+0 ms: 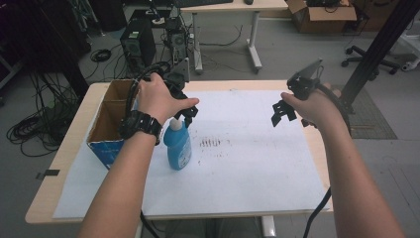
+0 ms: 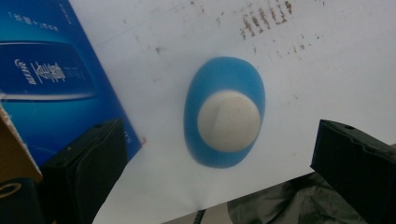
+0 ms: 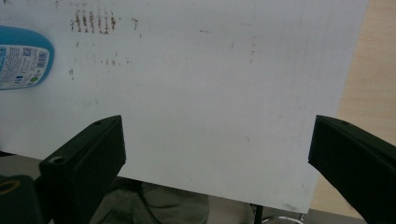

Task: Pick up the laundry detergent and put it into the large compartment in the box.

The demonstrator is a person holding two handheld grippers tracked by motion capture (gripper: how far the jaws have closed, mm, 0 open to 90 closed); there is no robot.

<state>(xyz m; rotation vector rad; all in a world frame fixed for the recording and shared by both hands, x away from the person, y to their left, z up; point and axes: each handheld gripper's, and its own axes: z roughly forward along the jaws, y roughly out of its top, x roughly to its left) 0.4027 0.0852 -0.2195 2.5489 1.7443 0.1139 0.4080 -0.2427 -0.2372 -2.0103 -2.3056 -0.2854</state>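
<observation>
Bottle [image 1: 178, 146]: light blue body w/ off-white cap [image 2: 229, 121], white label w/ small print. Box [image 1: 110, 130]: brown cardboard inside, dark blue outside w/ white lettering. Paper sheet [image 1: 247, 168] white w/ rows of brown specks; table [image 1: 64, 148] pale wood; both grippers [image 1: 184, 110] [image 1: 282, 113] black.

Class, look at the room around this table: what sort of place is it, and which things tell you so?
Most likely a lab or workshop office. Desktop computer towers stand on the floor amid loose cables, behind a work table covered with white paper. A wheeled desk and an office chair base fit that too.
</observation>
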